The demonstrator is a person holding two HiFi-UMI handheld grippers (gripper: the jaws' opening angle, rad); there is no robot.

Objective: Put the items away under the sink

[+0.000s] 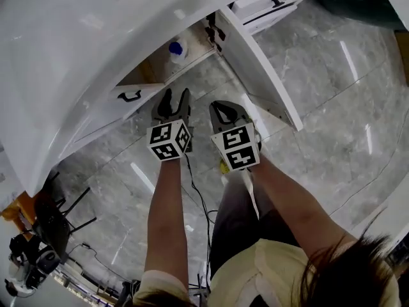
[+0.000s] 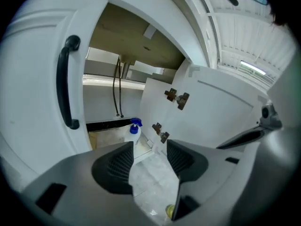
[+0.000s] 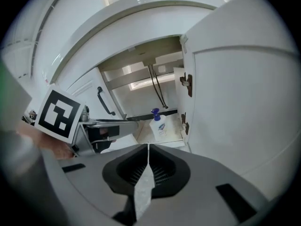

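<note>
Your left gripper (image 1: 174, 96) hangs in front of the open cupboard (image 2: 141, 41) under the sink, jaws apart, only floor showing between them. Your right gripper (image 1: 222, 107), just beside it, is clenched tight on nothing. The white bottle (image 1: 177, 48) with a blue top stands upright on the cupboard floor, near the right door (image 1: 262, 75).

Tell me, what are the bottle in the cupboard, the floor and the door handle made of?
Bottle: likely plastic, white and smooth, with a blue pump top.
Floor: looks like polished stone or tile, grey veins and bright light streaks.
Door handle: glossy black, metal or plastic, can't tell.
</note>
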